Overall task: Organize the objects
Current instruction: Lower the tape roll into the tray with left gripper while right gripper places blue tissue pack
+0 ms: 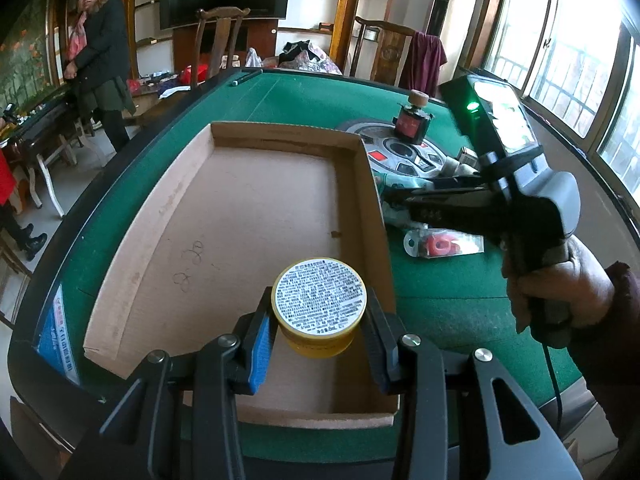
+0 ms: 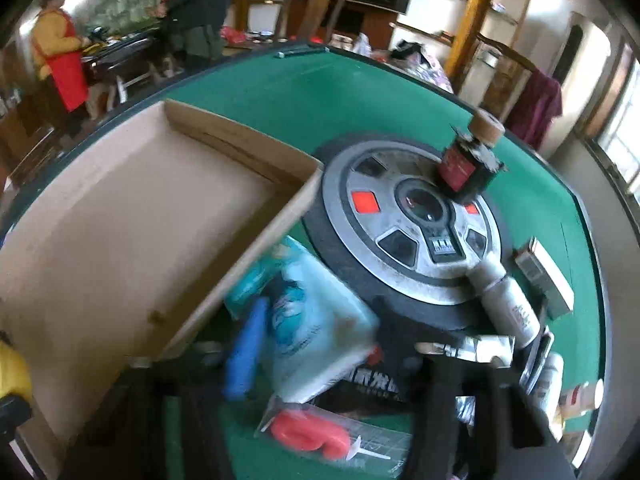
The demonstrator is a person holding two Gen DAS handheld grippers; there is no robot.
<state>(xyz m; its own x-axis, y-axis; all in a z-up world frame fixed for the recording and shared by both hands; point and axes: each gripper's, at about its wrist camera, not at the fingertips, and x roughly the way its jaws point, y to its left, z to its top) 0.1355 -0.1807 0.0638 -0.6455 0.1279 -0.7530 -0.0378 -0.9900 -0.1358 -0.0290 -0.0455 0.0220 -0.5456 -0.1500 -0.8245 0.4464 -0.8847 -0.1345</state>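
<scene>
well, the left gripper (image 1: 319, 326) is clamped on a yellow tin (image 1: 319, 307), its blue pads (image 1: 262, 346) pressing the tin's sides. the tin hangs upright over the near end of an open cardboard box (image 1: 256, 216), printed white label facing up, and whether it touches the box floor is hard to tell. the box sits on a green felt table (image 1: 452, 292).

the right gripper (image 2: 332, 356) (blurred in its own camera) points down at the pile just right of the box. a pale teal packet (image 2: 320, 320) lies between its fingers, one blue pad (image 2: 246, 352) against the packet's left edge, but whether the fingers actually press on it i cannot tell. just in front lies a clear pack with a red item (image 2: 316, 432). beyond the packet is a round grey disc (image 2: 404, 236) with a small dark bottle (image 2: 468, 164) standing on it, and a white tube (image 2: 508, 300) lying at its near rim.
</scene>
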